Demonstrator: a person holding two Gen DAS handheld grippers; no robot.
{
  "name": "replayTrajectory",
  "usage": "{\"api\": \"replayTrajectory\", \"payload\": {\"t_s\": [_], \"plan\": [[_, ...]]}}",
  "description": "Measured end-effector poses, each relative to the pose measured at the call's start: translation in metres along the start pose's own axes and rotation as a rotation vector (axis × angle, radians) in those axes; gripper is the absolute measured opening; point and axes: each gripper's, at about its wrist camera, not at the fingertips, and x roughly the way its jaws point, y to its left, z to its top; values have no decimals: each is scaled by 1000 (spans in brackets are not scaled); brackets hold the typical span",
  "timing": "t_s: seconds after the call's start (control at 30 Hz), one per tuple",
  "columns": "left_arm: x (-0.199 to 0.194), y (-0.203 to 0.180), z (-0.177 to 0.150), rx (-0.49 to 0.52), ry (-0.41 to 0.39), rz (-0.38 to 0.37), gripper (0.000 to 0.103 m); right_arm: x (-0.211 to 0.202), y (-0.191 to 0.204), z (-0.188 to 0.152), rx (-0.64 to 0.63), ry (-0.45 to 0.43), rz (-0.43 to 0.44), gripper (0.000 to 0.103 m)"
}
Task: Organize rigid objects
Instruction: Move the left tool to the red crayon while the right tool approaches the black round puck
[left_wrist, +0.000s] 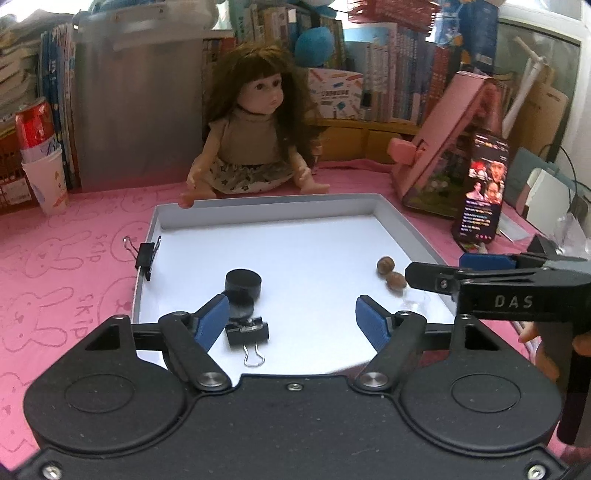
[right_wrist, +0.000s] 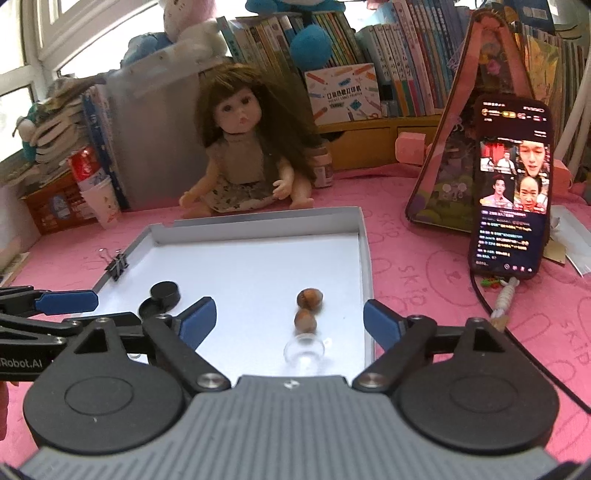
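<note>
Pink tablecloth (left_wrist: 74, 258); binder clip (left_wrist: 247, 330) just beside left claw (left_wrist: 291, 314).

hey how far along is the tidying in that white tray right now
Possibly done: one binder clip is clipped on the tray wall. In hand: nothing; left gripper and right gripper are both open. Left: loose binder clip, black caps, two nuts, clear cup.

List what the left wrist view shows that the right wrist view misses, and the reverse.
Left wrist only: a loose binder clip lying in the tray by the left gripper.
Right wrist only: the phone's cable and a white plush toy up top.
Both: the tray, two nuts, black caps, the rim clip, doll, phone.
</note>
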Motion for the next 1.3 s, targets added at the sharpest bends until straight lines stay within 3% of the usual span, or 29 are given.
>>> {"api": "replayTrajectory", "payload": {"t_s": [0.57, 1.3], "plan": [[-46, 1, -46, -27, -9, -30, 75, -60, 11, -40, -53, -88, 22, 100], [-70, -6, -98, 3, 45, -32, 75, -86, 20, -94, -136, -74, -1, 101]]}}
